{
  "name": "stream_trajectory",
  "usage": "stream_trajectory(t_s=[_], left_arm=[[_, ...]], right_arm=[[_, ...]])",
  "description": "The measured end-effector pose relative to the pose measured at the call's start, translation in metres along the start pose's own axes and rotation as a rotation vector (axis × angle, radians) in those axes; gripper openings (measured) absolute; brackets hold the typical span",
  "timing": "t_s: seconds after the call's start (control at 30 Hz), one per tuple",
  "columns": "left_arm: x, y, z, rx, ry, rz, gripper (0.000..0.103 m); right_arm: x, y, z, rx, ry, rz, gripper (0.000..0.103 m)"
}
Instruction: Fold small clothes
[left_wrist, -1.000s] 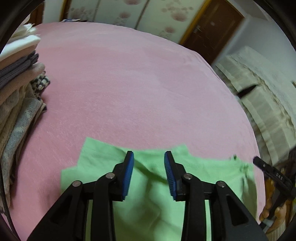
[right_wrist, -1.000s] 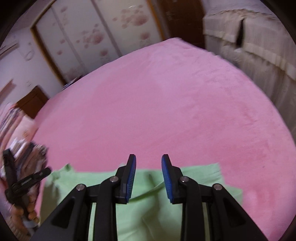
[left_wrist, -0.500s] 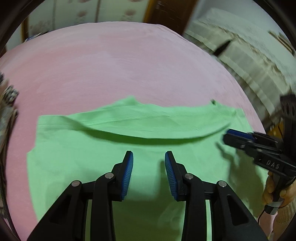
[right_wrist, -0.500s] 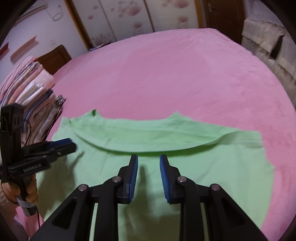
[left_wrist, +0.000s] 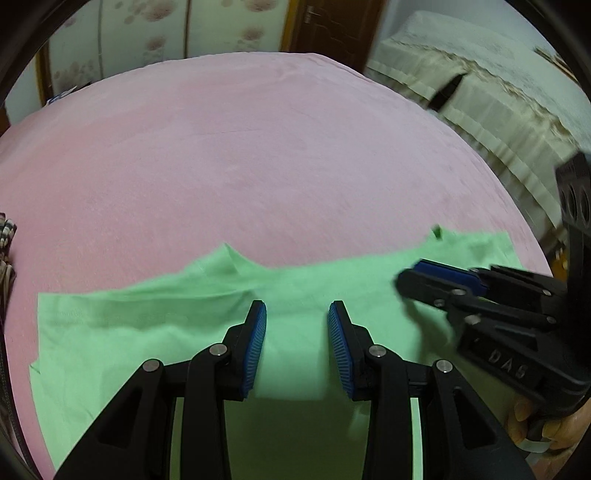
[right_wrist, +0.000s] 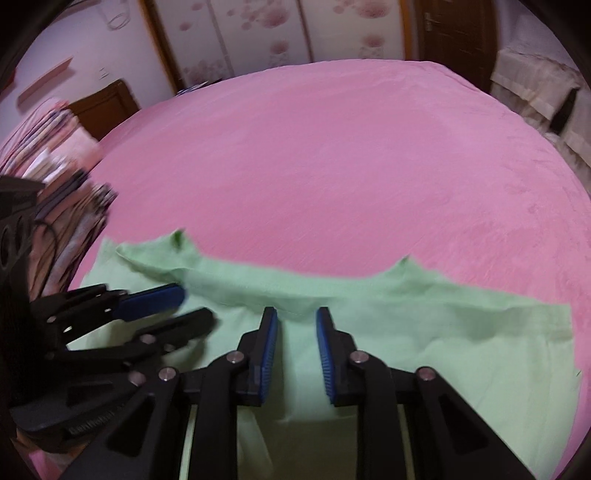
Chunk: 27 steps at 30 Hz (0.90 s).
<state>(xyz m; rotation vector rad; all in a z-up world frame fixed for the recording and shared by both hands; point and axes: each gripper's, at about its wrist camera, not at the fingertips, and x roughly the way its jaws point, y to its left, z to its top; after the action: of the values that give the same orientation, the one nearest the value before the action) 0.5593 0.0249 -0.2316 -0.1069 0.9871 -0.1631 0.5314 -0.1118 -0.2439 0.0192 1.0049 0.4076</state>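
The left tool (left_wrist: 297, 345) hovers part-open, gripping nothing, above the green garment (left_wrist: 147, 332). The right tool (right_wrist: 296, 354) is closing, its jaws narrow and empty. The garment lies spread on the pink bed (left_wrist: 240, 166), its far edge folded over.

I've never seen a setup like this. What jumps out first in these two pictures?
A bright green garment lies spread on a big pink bedspread, its far edge folded over. Two black grippers with blue pads hover above it: the left gripper open, the right gripper closing, with nothing pinched.
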Motion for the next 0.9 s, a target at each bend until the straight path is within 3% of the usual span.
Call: stream_trajectory(t_s=[0.23,0.37,0.53,0.6,0.7,0.9], left_arm=[[-0.007,0.035,0.000,-0.040,-0.025,0.042,0.034],[-0.018,0.071,-0.007,-0.088,-0.034,0.070,0.034],[-0.032,0.117,-0.017,-0.160,-0.050,0.138,0.034],[-0.040,0.132,-0.019,-0.172,-0.052,0.212,0.037],[-0.049,0.146,-0.022,-0.189,-0.053,0.255,0.041],[-0.080,0.130,-0.033,-0.107,-0.036,0.309,0.047]], right_arm=[[-0.013,-0.040,0.001,0.034,-0.019,-0.042,0.010],[-0.026,-0.069,-0.002,0.044,-0.017,-0.117,0.009],[-0.042,-0.114,-0.009,0.110,-0.026,-0.209,0.009],[-0.050,-0.134,-0.013,0.161,-0.027,-0.241,0.009],[-0.063,-0.152,-0.020,0.222,-0.035,-0.245,0.009],[-0.097,-0.130,-0.023,0.195,-0.057,-0.279,0.010]])
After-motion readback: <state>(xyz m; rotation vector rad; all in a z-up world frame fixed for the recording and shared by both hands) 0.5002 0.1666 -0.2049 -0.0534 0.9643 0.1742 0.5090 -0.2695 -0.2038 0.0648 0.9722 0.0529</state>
